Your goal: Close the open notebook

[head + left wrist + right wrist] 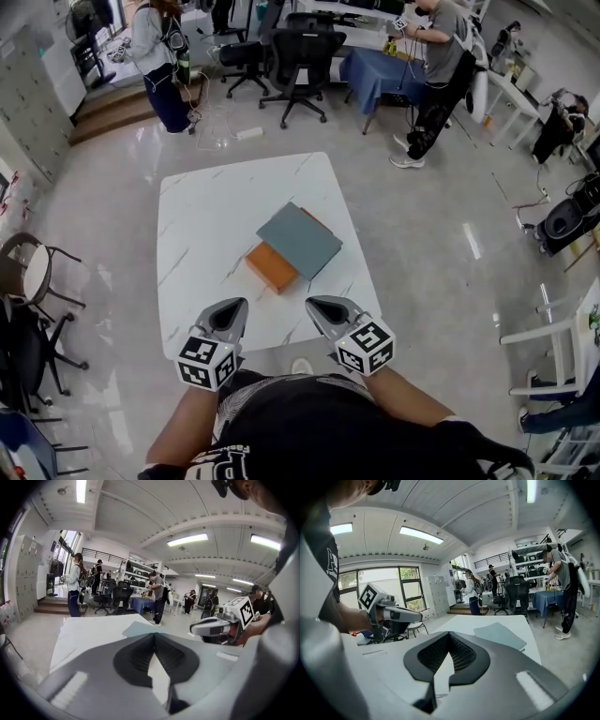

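Marble table (206,234) | grey notebook (300,239) | left gripper (236,309), right gripper (317,307): jaws pressed together

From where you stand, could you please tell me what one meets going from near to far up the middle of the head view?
Nearest, the left gripper and right gripper side by side → orange book → grey-blue notebook → far edge of the white table → black office chair.
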The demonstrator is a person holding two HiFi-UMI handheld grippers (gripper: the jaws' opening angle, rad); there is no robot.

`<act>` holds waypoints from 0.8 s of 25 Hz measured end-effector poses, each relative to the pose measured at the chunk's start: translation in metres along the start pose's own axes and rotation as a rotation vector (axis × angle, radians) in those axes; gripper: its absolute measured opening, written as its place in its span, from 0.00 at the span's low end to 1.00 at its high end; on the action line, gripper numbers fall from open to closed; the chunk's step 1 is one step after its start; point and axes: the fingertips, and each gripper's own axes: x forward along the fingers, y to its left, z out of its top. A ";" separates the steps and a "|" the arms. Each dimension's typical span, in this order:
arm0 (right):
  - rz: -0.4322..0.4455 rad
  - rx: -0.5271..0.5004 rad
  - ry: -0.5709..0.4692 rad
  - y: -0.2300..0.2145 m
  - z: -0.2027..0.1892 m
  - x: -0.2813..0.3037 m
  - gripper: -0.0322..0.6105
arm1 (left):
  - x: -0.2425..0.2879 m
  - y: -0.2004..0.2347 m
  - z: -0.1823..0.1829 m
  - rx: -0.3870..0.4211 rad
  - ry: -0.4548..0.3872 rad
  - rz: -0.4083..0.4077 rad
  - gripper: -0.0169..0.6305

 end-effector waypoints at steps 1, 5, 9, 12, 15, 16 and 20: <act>-0.001 0.001 0.005 0.001 -0.002 -0.001 0.05 | 0.000 0.000 -0.001 -0.001 0.002 0.000 0.11; 0.000 0.013 0.024 0.003 -0.011 -0.001 0.05 | 0.002 -0.002 -0.007 0.000 0.017 -0.004 0.11; 0.010 0.028 0.041 0.003 -0.015 0.001 0.05 | 0.004 -0.003 -0.007 -0.002 0.025 -0.008 0.11; 0.008 0.030 0.040 0.003 -0.016 0.002 0.05 | 0.004 -0.003 -0.007 -0.001 0.024 -0.009 0.11; 0.005 0.028 0.037 0.002 -0.016 0.005 0.05 | 0.004 0.000 -0.009 -0.001 0.022 -0.005 0.11; 0.005 0.027 0.038 0.002 -0.016 0.005 0.05 | 0.003 0.000 -0.009 -0.001 0.022 -0.004 0.11; 0.010 0.023 0.039 0.004 -0.013 0.005 0.05 | 0.002 0.000 -0.006 -0.004 0.018 -0.001 0.11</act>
